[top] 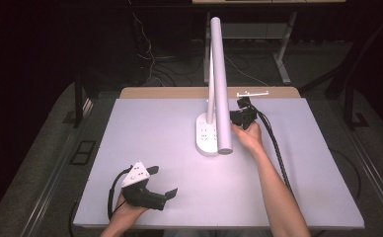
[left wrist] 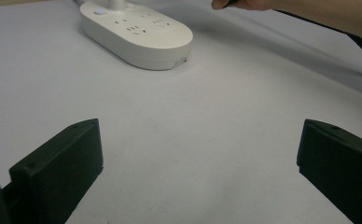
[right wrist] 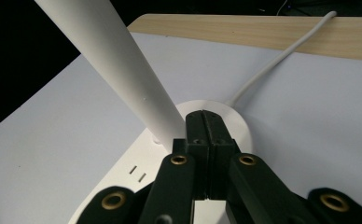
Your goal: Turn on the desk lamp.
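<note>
My right gripper [right wrist: 206, 122] with jaws shut tight over the white lamp base [right wrist: 237, 122], my left gripper [top: 162, 181] wide open and holding nothing.

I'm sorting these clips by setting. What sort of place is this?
Probably a lab or workshop test bench, not a home. A bare white table stands in a dark room, loose cables trail on the floor behind it, and the only item on it is a white desk lamp with sockets in its base.

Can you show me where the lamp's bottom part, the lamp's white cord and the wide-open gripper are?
lamp base [left wrist: 137, 35], left gripper view, its flat top with the sockets.
white cord [right wrist: 281, 58], right gripper view, its middle stretch.
left gripper [top: 164, 181], high view, between its fingers.
</note>
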A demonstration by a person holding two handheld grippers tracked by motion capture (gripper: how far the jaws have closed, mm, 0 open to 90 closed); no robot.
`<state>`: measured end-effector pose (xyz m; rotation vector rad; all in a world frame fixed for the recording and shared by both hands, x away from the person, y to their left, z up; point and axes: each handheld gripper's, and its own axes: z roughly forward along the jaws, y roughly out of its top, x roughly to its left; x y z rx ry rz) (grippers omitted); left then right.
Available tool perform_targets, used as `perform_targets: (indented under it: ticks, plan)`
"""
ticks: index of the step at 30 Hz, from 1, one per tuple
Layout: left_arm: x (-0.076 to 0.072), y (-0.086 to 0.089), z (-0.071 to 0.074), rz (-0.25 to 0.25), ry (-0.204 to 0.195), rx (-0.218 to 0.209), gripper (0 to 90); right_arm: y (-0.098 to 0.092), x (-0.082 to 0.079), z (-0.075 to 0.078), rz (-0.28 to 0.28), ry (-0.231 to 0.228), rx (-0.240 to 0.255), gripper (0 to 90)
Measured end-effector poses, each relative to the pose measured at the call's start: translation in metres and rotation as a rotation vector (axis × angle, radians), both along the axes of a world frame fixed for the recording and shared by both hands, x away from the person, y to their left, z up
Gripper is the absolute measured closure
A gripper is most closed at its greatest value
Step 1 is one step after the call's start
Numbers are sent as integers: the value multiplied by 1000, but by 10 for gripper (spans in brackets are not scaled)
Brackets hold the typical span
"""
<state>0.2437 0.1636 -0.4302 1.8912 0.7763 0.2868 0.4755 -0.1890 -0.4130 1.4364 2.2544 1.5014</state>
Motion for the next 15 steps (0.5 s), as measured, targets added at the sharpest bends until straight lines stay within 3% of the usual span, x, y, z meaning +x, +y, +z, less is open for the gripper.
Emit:
perform_targets:
  ticks: [5, 15]
  plan:
    - [0, 0, 0, 4, 0, -3, 0, -10, -5, 8, 5, 0, -40, 892]
    - [0, -1, 0, 2, -2, 4, 0, -31, -19, 19, 7, -17, -69, 891]
